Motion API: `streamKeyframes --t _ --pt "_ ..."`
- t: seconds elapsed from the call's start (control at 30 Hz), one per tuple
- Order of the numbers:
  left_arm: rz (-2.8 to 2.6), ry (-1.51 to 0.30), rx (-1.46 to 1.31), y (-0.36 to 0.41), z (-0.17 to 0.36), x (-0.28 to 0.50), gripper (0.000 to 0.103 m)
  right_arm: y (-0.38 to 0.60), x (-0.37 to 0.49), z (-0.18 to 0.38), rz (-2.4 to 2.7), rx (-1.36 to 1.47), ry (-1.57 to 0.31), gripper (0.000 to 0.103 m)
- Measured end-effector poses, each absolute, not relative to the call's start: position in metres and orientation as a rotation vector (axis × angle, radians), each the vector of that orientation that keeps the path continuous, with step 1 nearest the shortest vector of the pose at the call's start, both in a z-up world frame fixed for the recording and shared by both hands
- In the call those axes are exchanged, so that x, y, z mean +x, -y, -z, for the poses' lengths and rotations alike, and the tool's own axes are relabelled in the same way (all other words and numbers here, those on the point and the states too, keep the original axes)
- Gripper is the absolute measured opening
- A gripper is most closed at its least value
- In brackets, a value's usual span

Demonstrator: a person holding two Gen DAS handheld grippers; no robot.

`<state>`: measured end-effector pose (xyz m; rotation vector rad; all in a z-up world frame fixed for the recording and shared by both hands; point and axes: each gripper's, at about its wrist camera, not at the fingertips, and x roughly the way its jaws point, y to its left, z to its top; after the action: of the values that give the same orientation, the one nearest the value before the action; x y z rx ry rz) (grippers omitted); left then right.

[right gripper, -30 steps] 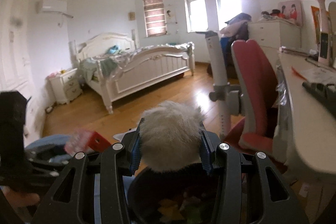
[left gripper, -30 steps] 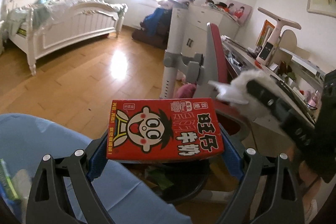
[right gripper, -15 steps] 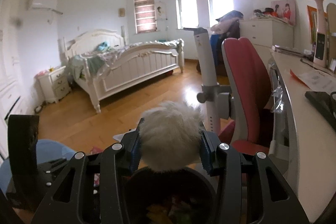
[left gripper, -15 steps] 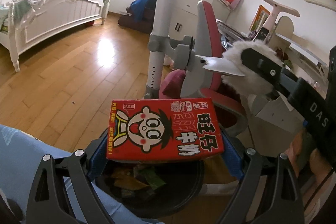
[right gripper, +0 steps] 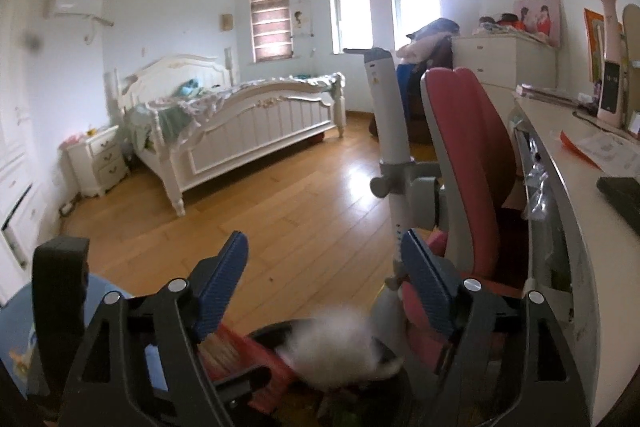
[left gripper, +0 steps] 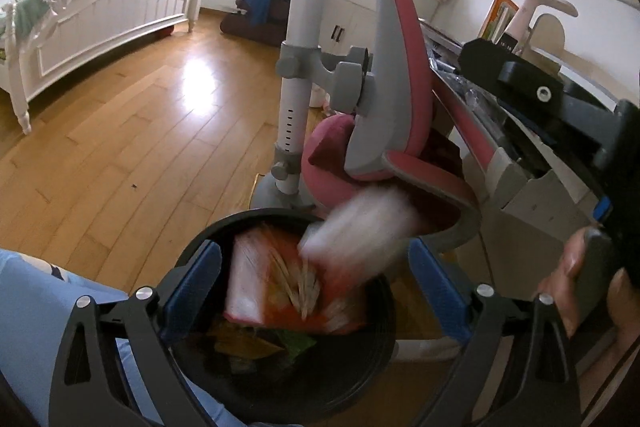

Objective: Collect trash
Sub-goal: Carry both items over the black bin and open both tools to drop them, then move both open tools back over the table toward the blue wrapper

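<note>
Trash, a red printed milk carton (left gripper: 280, 283) and a white fluffy wad (left gripper: 360, 227), is blurred in mid-fall over the round black plastic waste bin (left gripper: 372, 359), the carton already inside the rim above crumpled wrappers, the wad touching its upper right corner. Left gripper (left gripper: 314, 291) stands just above the bin with its blue-padded fingers (left gripper: 196, 283) spread wide, the carton between them but clear of both pads. Right gripper (right gripper: 324, 283) has just been opening, and its blue fingers (right gripper: 222, 279) are apart with only floor between them; the fluffy wad (right gripper: 336, 347) lies below them at the bin's edge beside the red carton (right gripper: 248, 355). A hand (left gripper: 576, 287) grips the right tool's black handle at the edge of the left view. The bin sits on a glossy honey-coloured wooden plank floor (right gripper: 280, 219), which carries a bright window glare. Just beyond the bin stands a red and grey desk chair (right gripper: 468, 163) on a tall grey post, pushed up to a pale curved desk (right gripper: 576, 195) holding papers, a dark flat device and a pink lamp. Further off across the room are a white carved bed (right gripper: 240, 123) with rumpled bedding, a white nightstand (right gripper: 98, 163), a cream chest of drawers, three windows and a wall air conditioner.
</note>
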<state>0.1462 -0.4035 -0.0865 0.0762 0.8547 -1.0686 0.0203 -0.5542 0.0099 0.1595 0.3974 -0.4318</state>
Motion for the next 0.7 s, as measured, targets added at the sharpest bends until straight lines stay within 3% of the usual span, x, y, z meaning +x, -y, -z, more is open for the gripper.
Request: streamKeyframes --t 0.33,0.7 --pt "1.022 -0.836 0.055 0.338 0.064 0.125 0.095 0.525 0.001 -0.021 0.347 0.209 -0.371 0.082" --pt "0.691 -0.791 0.012 0.160 0.050 0.104 0.096 0.400 0.040 -0.014 0.026 0.189 -0.479 0.082"
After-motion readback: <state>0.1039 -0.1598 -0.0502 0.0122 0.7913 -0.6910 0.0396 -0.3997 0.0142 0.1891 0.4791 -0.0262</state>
